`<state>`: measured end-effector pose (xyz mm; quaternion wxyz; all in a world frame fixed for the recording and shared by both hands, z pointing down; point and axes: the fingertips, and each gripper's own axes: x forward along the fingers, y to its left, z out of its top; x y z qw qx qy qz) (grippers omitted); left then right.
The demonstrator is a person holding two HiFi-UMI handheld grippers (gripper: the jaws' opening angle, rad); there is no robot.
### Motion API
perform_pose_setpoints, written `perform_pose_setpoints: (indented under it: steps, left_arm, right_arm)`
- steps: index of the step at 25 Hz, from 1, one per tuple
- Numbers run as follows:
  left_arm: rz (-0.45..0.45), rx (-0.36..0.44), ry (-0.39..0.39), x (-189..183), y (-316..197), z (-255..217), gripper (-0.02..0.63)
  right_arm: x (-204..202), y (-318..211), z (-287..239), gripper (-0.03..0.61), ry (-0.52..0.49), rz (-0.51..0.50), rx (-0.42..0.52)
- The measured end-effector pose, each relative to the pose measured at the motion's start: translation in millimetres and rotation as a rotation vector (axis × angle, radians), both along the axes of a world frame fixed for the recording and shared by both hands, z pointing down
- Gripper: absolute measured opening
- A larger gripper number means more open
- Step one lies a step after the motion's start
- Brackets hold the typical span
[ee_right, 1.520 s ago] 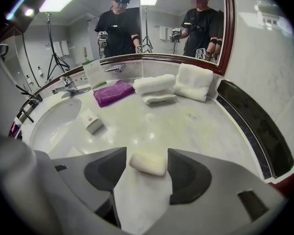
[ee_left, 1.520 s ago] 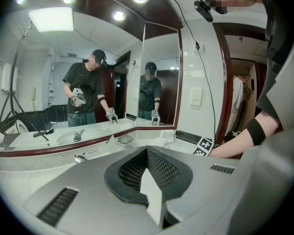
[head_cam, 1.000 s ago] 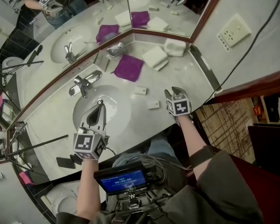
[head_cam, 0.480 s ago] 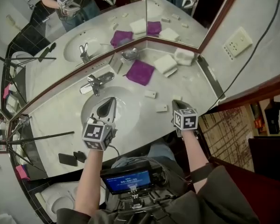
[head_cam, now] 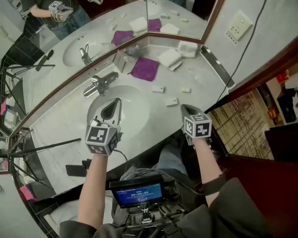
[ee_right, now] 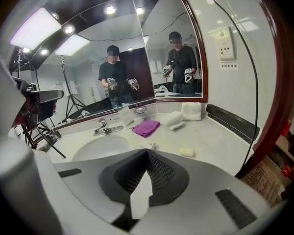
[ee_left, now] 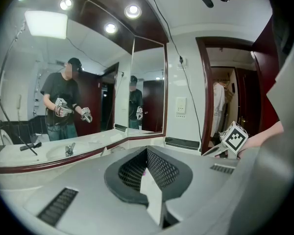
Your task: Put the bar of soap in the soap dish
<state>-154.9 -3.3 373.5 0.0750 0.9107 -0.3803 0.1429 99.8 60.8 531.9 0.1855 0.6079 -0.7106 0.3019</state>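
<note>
Since a second ago, I note the right gripper [head_cam: 185,108] has drawn back toward the counter [head_cam: 198,78] edge. Its jaws, then part-open, are now closed on nothing. The left gripper [head_cam: 114,104] is also closed and empty, over the basin [head_cam: 136,110].

The soap [head_cam: 186,89] lies on the counter at the right gripper's 12 o'clock. The soap dish [head_cam: 133,51] sits at the purple cloth's [head_cam: 145,68] 11 o'clock.

The right gripper view shows the soap as a pale rounded bar. The left gripper view faces the mirror [ee_left: 95,58].

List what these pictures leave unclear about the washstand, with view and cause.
- Soap dish, head view: too small to tell whether it is empty.
- Sink basin, left gripper view: hidden behind the left gripper itself.
- Small box, right gripper view: print too small to read.
- Dark flat thing, head view: partly behind the left forearm; kind unclear.
</note>
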Motion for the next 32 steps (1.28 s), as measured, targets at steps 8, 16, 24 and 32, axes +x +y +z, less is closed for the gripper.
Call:
perform_pose_setpoints:
  steps: [8, 16, 24, 32]
  left_arm:
    - [0.130, -0.024, -0.047, 25, 16, 14, 0.109]
    - [0.456, -0.054, -0.325, 136, 40, 94, 0.311]
    - [0.677, -0.040, -0.566, 237, 42, 177, 0.390]
    - [0.903, -0.008, -0.778, 316, 13, 243, 0.377]
  right_arm:
    - [-4, 21, -1, 0.017, -0.015, 0.039, 0.006]
    - [36, 31, 18, 0.017, -0.061, 0.104, -0.015]
    - [73, 36, 55, 0.017, -0.105, 0.158, -0.060]
    - [96, 42, 80, 0.017, -0.146, 0.194, -0.083]
